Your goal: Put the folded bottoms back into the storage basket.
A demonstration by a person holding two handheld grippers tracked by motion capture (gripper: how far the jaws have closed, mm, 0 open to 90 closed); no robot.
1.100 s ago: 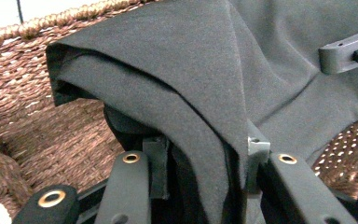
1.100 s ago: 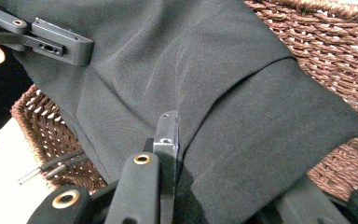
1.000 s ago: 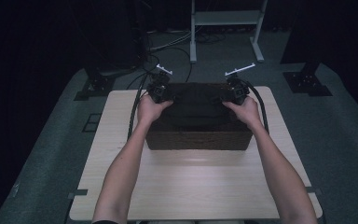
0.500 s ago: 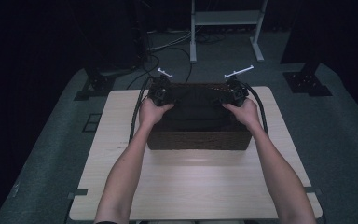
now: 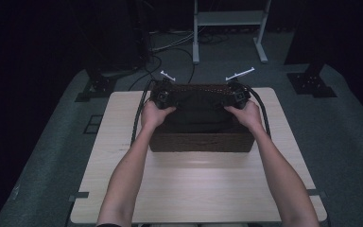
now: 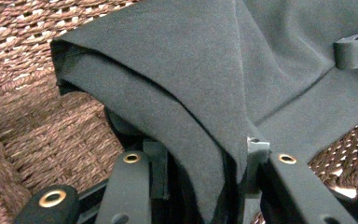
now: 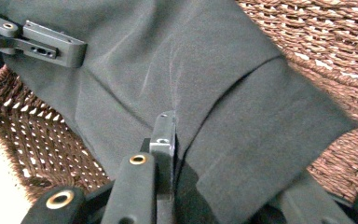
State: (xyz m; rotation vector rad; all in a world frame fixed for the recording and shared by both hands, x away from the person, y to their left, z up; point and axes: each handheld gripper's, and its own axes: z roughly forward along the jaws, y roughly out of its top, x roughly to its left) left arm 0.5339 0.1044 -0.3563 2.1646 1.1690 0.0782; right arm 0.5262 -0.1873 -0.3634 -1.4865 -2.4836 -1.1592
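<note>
A brown wicker basket (image 5: 201, 142) stands on the far half of a pale wooden table (image 5: 194, 189), with a dark grey folded cloth (image 5: 198, 109) lying in it. My left gripper (image 5: 163, 97) is at the basket's far left corner and my right gripper (image 5: 236, 96) at its far right corner, each in a hand. In the left gripper view, the left gripper (image 6: 209, 154) is shut on a fold of the cloth (image 6: 177, 70) above the basket's weave (image 6: 42, 130). In the right gripper view, the right gripper (image 7: 186, 140) pinches the cloth (image 7: 242, 140); its right finger is hidden under the fabric.
Beyond the table, a white-legged frame (image 5: 229, 19) stands on the grey floor with cables (image 5: 170, 47) trailing near it. Dark stand bases sit at the far left (image 5: 94, 90) and far right (image 5: 309, 82). The near half of the table is bare wood.
</note>
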